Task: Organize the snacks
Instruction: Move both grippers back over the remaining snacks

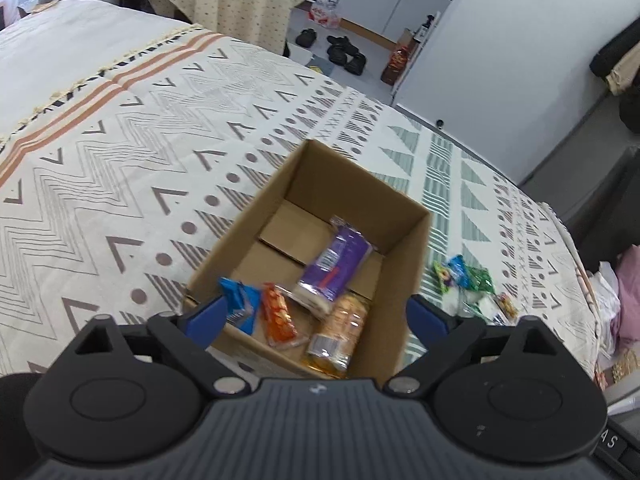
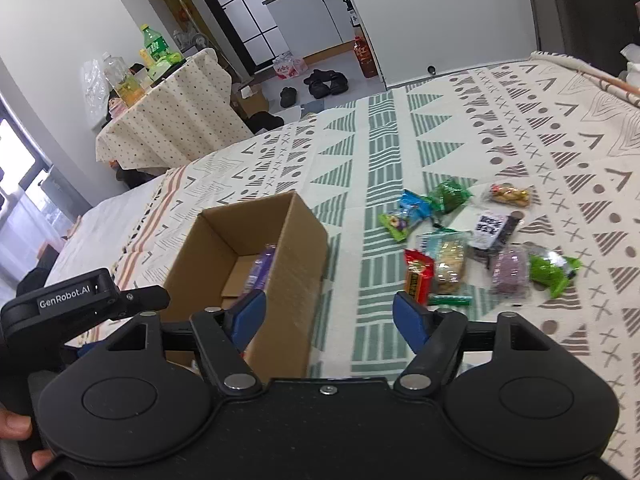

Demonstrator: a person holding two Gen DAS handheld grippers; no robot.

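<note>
Bed: a patterned blanket [image 2: 500, 128] covers it, cream with grey zigzags and green bands, and everything sits on top.
Box: an open cardboard box [image 1: 404, 248] rests on the blanket, flaps folded down inside, well left of the loose snacks.
In the box: a purple pack [image 1: 334, 266] lies slanted across the middle; a clear pack of golden biscuits [image 1: 340, 332] lies just beside its near end; an orange packet [image 1: 278, 318] and a blue packet [image 1: 240, 300] lean at the near left corner.
Left gripper: it [image 1: 316, 318] hangs over the near edge of the box, pointing down into it, jaws spread wide and nothing between the blue pads.
Right gripper: it [image 2: 328, 316] hovers over the blanket between the box and the loose pile, jaws apart and empty; its left pad overlaps the box's near wall in the view, and I cannot tell whether they touch.
Loose pile: to the right of the box, a scatter of snacks lies on the green bands.
Pile, far row: a blue bag [image 2: 416, 204], a green bag [image 2: 450, 194] and a clear pack of brown twists [image 2: 508, 195].
Pile, near row: a red bar [image 2: 418, 276], a clear cracker pack [image 2: 450, 262], a black-and-white pack [image 2: 490, 228], a purple roll [image 2: 510, 272] and a bright green wrapper [image 2: 554, 270].
Hand: fingertips [image 2: 16, 426] show at the lower left edge, around the right gripper's handle.
Room: a table with a dotted cloth [image 2: 168, 120] stands beyond the bed, bottles on it, and shoes [image 2: 324, 82] lie on the floor.
</note>
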